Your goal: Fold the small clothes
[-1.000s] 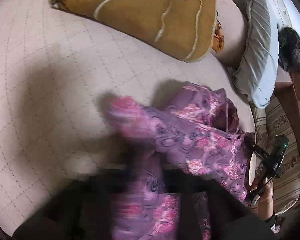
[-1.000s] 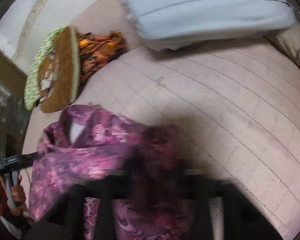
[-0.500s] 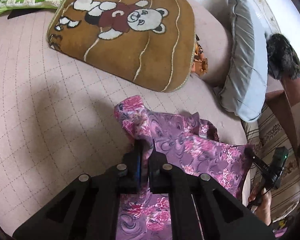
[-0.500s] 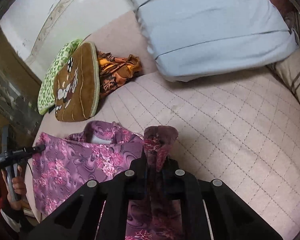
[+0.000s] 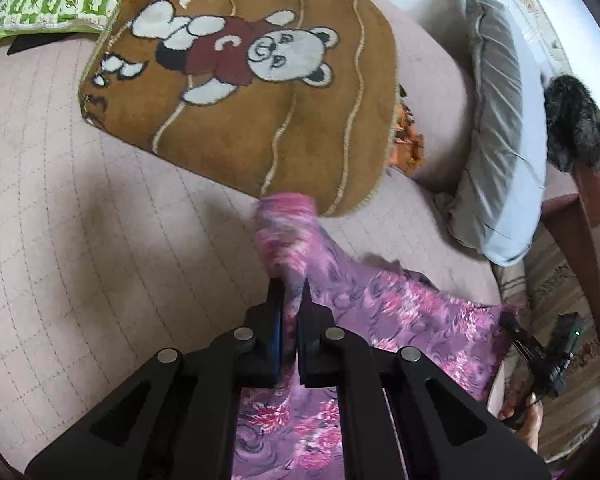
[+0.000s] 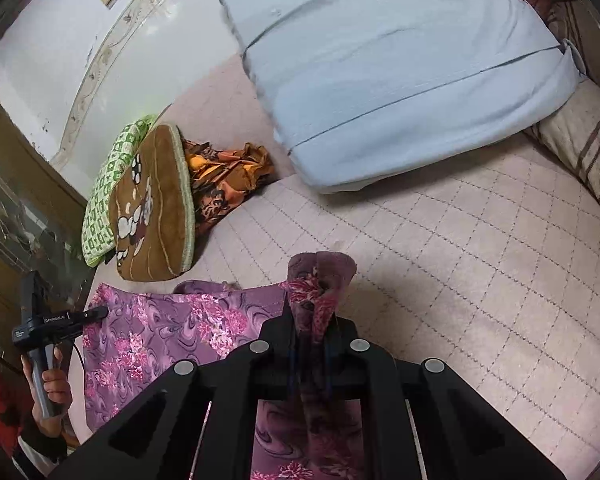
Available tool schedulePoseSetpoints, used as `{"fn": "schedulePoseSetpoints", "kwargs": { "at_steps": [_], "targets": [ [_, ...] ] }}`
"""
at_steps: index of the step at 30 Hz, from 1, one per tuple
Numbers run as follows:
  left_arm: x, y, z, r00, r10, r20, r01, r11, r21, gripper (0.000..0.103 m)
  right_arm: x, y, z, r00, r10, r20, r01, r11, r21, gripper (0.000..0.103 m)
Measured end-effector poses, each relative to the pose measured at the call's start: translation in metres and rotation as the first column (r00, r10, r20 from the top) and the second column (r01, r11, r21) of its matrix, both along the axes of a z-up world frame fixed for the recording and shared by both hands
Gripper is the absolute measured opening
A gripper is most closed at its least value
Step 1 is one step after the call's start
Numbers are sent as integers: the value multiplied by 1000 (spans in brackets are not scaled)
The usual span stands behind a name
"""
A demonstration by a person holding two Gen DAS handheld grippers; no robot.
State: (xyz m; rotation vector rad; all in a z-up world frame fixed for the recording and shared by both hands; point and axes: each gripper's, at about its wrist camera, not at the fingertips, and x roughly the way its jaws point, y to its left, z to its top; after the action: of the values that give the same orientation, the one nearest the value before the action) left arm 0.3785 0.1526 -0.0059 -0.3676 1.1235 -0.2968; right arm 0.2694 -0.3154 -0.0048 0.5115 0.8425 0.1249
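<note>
Purple floral garment (image 5: 400, 312) now stretched flatter between both grippers than second ago, we see it sharp, not blurred. Left gripper (image 5: 290, 294) pinches one corner, right gripper (image 6: 310, 320) pinches other; both jaws closed on cloth. Garment hangs over pink quilted bed (image 6: 480, 280). Farther: brown bear cushion (image 5: 260, 92), blue pillow (image 6: 400, 72).

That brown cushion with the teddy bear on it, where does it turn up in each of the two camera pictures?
Left wrist view: the bear cushion fills the upper middle, face on, just beyond the purple floral garment.
Right wrist view: the bear cushion sits at the left, seen edge-on and leaning, beside orange cloth.
Shared landmark: the green-and-white checked pillow tucked right behind the cushion.
</note>
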Motion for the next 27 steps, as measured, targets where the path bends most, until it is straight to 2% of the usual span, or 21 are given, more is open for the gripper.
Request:
{"fn": "schedulePoseSetpoints", "kwargs": {
  "at_steps": [3, 10, 18, 21, 24, 27],
  "targets": [
    [6, 4, -7, 999, 21, -30, -22, 999, -28, 4, 0, -5, -4, 1000, -11, 1, 11, 1000, 18, 9],
    [13, 2, -28, 996, 17, -91, -20, 999, -30, 4, 2, -8, -15, 1000, -18, -21, 19, 1000, 23, 9],
    [28, -11, -31, 997, 37, -70, -34, 999, 40, 4, 8, -20, -18, 996, -84, 19, 82, 994, 73, 9],
    [36, -20, -48, 995, 51, -86, -43, 995, 93, 4, 16, -28, -34, 992, -121, -24, 122, 991, 55, 9],
    [39, -28, -71, 990, 66, -121, -47, 987, 152, 5, 25, -33, -67, 977, -144, -156, 148, 989, 16, 10],
    [34, -21, -56, 989, 68, -128, -51, 991, 126, 5, 17, -33, -59, 977, -153, -148, 156, 988, 6, 15]
  ]
}}
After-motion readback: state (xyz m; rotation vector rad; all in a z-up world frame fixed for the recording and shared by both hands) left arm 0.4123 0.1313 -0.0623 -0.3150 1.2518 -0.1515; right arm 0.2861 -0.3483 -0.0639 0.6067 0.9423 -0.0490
